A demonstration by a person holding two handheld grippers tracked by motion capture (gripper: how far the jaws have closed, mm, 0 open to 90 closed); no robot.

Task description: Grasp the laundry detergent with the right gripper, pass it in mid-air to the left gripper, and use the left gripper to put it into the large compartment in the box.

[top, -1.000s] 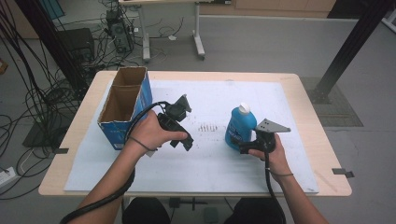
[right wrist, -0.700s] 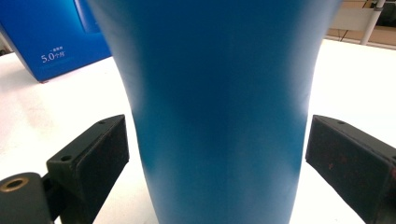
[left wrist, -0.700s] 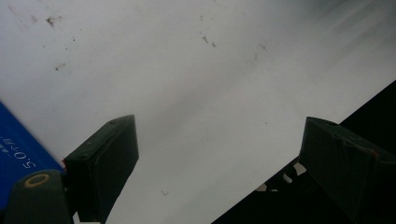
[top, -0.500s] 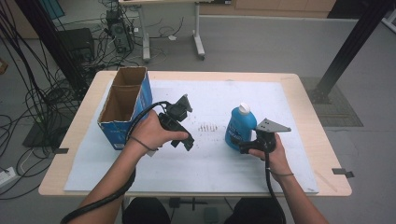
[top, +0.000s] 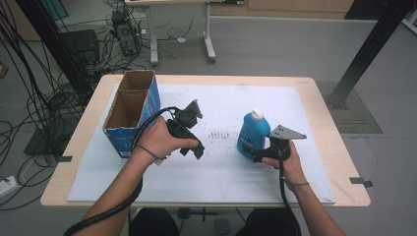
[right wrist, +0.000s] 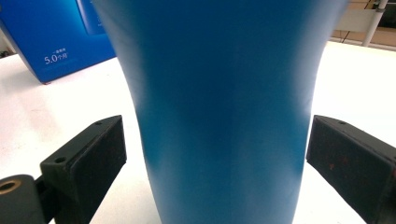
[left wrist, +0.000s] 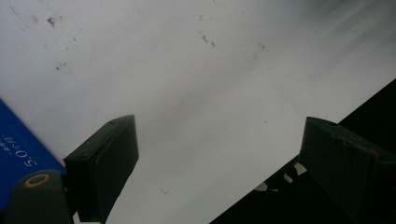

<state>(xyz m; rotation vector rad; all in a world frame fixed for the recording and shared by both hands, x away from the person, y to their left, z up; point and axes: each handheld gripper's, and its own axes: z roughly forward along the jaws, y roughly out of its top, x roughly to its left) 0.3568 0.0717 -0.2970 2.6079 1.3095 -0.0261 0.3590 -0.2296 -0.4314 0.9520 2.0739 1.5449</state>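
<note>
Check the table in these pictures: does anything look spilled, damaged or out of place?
Little stands out. The blue bottle stands upright, cap on, between the open right tongs. The cardboard box sits open-topped near the table's left edge. The only blemish is a cluster of small dark marks on the white mat.

A wooden table [top: 330, 147] is carrying a white sheet [top: 275, 105] over most of its top. A blue bottle [top: 253, 133] and an open blue cardboard box [top: 129, 114] are standing on the sheet, well apart.

The bottle [right wrist: 224, 107] is smooth, semi-gloss blue plastic; the box [top: 129, 114] is matt cardboard; the table [top: 324, 103] edge is wood.
</note>
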